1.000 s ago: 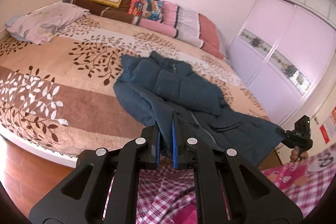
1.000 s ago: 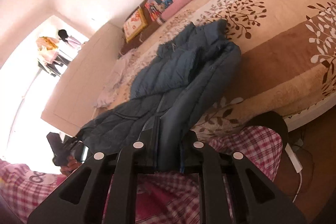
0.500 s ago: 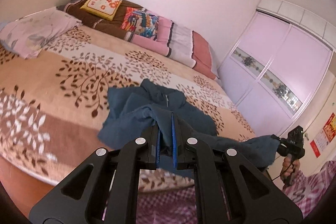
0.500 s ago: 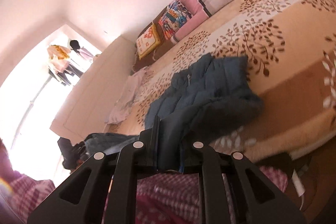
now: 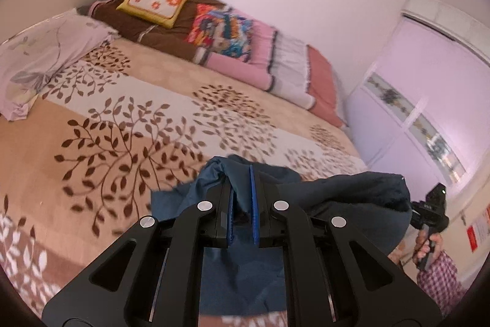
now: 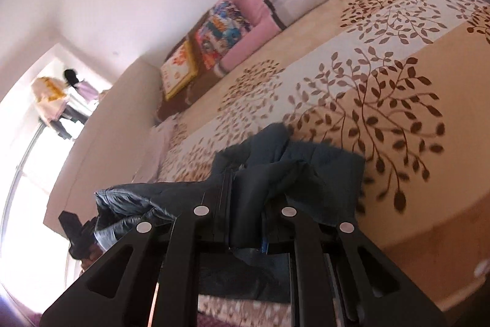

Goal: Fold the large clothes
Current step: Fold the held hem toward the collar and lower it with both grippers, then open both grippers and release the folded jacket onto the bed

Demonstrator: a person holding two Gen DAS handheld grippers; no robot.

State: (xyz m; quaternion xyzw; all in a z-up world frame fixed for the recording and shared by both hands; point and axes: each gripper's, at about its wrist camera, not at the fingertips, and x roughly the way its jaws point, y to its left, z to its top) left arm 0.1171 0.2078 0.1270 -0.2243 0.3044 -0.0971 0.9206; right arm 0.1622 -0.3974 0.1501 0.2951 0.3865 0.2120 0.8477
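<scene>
Both the left gripper (image 5: 242, 195) and right gripper (image 6: 246, 198) were clamped on the jacket (image 5: 352, 192); its bunched bulk at six o'clock could probably slip free.

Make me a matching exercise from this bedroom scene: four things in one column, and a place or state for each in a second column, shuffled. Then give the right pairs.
Things:
1. blue jacket
2. yellow cushion
3. pale floral pillow
4. wardrobe doors

Places or states:
A. on the brown blanket by the far wall
B. past the bed, lilac with a patterned band
C. clamped in both the left gripper and the right gripper
D. at the bedspread's left edge in the left wrist view

Pairs: 1-C, 2-A, 3-D, 4-B
</scene>
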